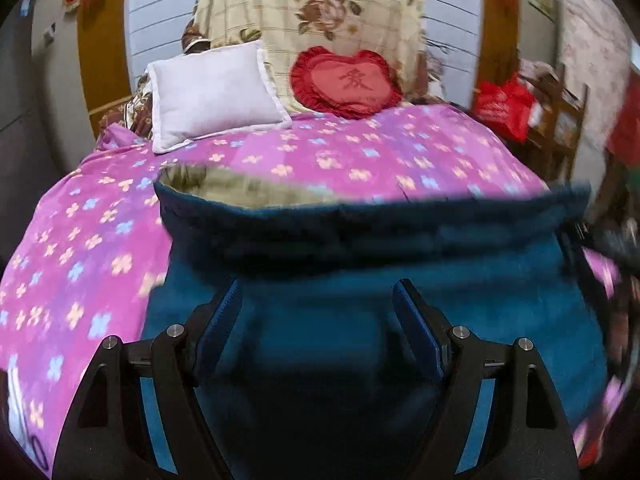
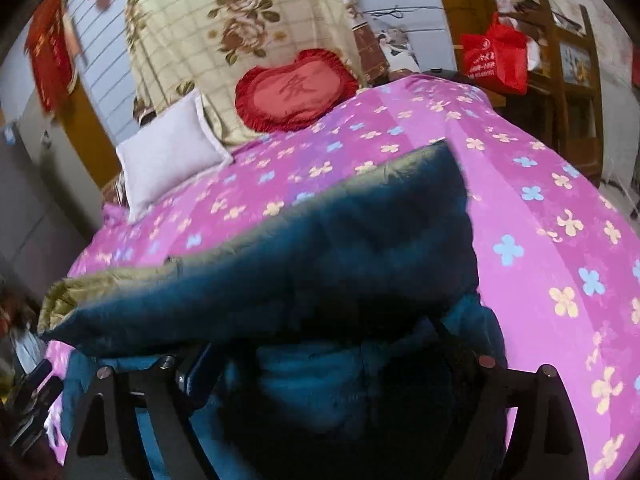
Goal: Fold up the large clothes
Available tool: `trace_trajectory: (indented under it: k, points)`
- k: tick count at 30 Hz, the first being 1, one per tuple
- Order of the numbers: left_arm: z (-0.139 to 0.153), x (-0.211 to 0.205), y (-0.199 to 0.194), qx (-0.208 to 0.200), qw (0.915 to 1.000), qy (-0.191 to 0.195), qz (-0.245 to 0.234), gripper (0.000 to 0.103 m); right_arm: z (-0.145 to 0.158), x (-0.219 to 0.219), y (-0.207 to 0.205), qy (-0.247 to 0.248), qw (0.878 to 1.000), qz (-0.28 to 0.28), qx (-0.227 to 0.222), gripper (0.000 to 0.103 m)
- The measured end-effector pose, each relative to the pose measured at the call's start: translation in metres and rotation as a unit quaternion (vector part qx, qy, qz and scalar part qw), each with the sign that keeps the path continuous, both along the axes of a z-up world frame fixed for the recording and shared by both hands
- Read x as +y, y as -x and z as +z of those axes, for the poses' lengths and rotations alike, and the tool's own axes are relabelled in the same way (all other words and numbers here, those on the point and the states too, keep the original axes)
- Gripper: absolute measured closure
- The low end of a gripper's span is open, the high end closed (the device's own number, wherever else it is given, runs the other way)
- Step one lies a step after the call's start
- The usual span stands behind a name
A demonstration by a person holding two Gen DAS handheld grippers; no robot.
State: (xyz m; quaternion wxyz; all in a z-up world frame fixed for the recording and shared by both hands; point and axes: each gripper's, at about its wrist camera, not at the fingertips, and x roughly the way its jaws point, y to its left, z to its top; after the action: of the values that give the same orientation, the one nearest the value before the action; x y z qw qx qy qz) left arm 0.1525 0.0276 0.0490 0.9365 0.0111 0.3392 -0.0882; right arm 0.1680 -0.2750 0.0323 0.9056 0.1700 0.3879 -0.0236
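We see the dark blue padded coat (image 1: 360,280) lying on the bed's pink flowered cover (image 1: 100,240), straight ahead of both tongs. It looks bulky, soft and slippery; we would grip its thick folded edge. Left tongs (image 1: 318,320) gape wide, holding nothing. Right tongs (image 2: 320,376) are buried in cloth; we cannot tell. Pillows sit beyond.

I see a large dark blue padded garment (image 1: 360,280) lying on the bed, its far edge folded back toward me in a thick roll. At the left of that fold an olive-tan lining (image 1: 240,192) shows. From the right wrist view the same garment (image 2: 320,248) bulges up in a blurred heap, with lining (image 2: 76,292) showing at its left corner.
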Motion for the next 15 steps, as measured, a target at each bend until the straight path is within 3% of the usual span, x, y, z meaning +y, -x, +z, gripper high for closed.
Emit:
trace_trajectory:
  k: [2, 6, 10, 12, 15]
  points:
    - [0.002, -0.004, -0.041, 0.024, 0.9996, 0.014, 0.009, 0.025, 0.001, -0.001, -0.002, -0.001, 1.0, -0.007, 0.001, 0.015]
    - [-0.014, -0.014, -0.089, 0.02, 0.997, -0.054, 0.051, 0.025, 0.006, 0.012, -0.004, 0.036, 0.999, 0.008, 0.004, 0.015]
    - [-0.06, -0.003, -0.109, 0.055, 0.9878, -0.098, 0.108, 0.025, -0.017, 0.018, -0.017, 0.099, 0.994, 0.026, 0.044, 0.007]
    - [-0.074, 0.014, -0.115, 0.075, 0.9841, -0.075, 0.142, 0.023, -0.037, 0.012, -0.023, 0.093, 0.993, 0.031, 0.062, 0.004]
    - [-0.079, 0.028, -0.115, 0.071, 0.9805, -0.046, 0.177, 0.023, -0.049, 0.0, -0.027, 0.071, 0.994, 0.04, 0.065, 0.001]
